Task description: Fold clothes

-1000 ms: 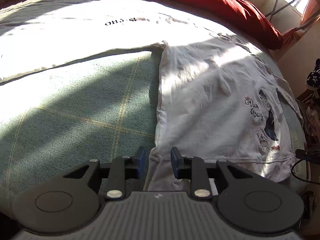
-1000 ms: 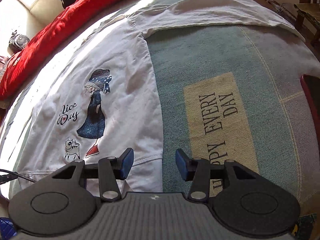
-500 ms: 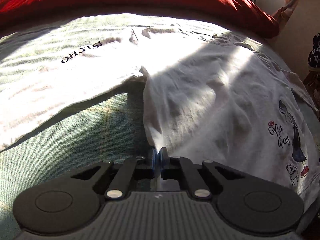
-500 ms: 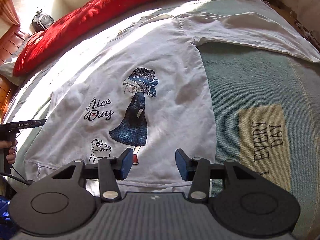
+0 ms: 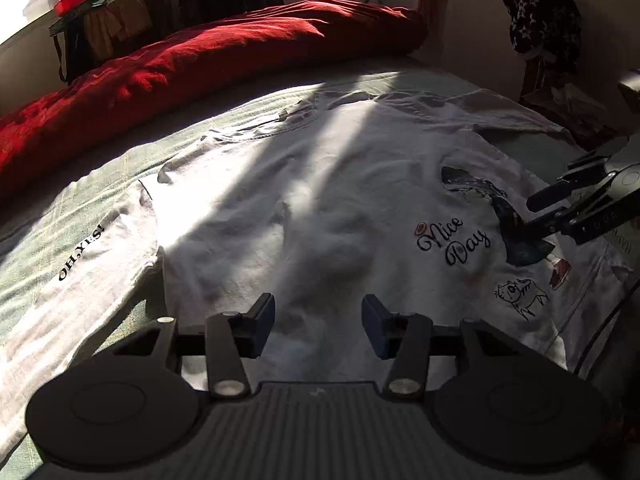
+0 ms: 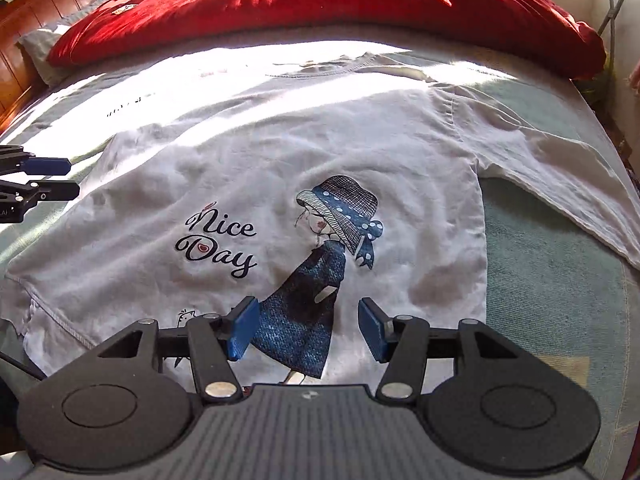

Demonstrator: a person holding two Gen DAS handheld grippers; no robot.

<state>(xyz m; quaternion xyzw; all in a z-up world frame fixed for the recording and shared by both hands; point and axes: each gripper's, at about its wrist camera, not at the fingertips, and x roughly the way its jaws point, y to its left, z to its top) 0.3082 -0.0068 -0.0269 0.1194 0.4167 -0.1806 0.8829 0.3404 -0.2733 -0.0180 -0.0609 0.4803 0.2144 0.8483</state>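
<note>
A white T-shirt [image 6: 304, 168] lies spread print-up on the bed [image 6: 540, 280], as the left gripper [image 5: 318, 320], pinched on its side edge half a second earlier, now hovers wide beside the equally wide, empty right gripper [image 6: 306, 326], leaving the shirt unfolded.

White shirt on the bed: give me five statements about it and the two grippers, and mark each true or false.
1. The white shirt lies spread out, print side up. True.
2. Its print reads "Good Night". False: it reads "Nice Day".
3. The left gripper is clamped on the hem. False: its jaws stand apart with no cloth between them.
4. The right gripper is open above the printed blue dress. True.
5. A green blanket lies along the far side of the bed. False: the red blanket lies there.
</note>
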